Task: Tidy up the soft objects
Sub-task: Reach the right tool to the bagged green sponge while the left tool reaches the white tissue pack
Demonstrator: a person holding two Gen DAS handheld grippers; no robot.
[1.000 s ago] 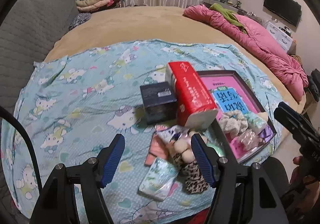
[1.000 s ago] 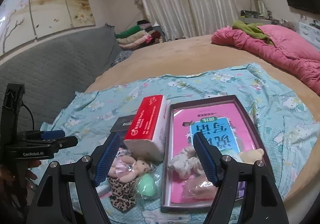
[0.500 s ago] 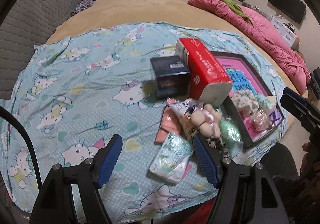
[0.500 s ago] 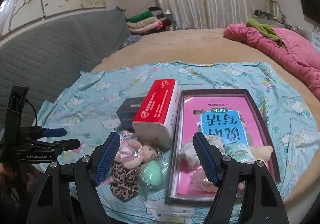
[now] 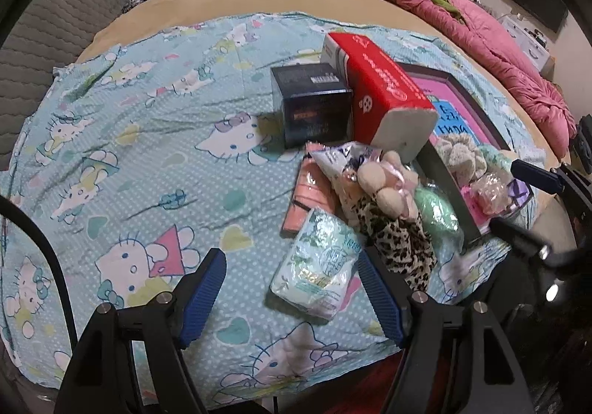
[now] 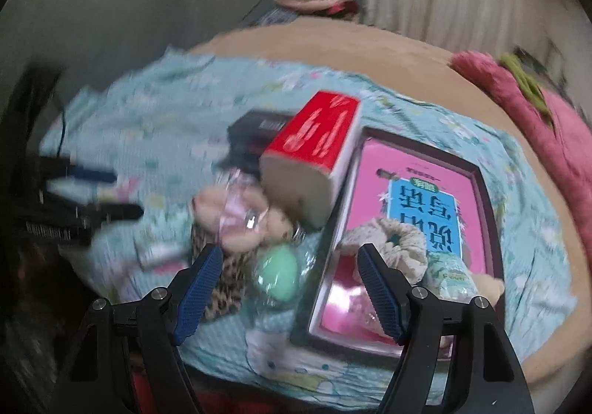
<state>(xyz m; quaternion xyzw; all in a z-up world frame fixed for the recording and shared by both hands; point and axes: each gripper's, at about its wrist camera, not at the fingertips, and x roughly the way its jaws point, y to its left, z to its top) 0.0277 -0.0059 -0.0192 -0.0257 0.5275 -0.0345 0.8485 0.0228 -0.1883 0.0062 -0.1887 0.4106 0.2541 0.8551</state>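
1. The tissue pack (image 5: pixel 319 268), pale green, lies on the cartoon-print sheet (image 5: pixel 148 140), left of and nearer than the dark tray (image 5: pixel 449 188).
2. The left gripper (image 5: pixel 288 297) hangs over it, jaws spread wide, gripping nothing.
3. A plush doll (image 5: pixel 384 188), leopard-print cloth (image 5: pixel 401 242) and green sponge (image 6: pixel 276 272) lie between pack and tray.
4. The right gripper (image 6: pixel 288 297), jaws apart and empty, hovers at the tray's near-left edge; this view is blurred.
5. A red tissue box (image 5: pixel 384 96) leans at the tray's left rim.
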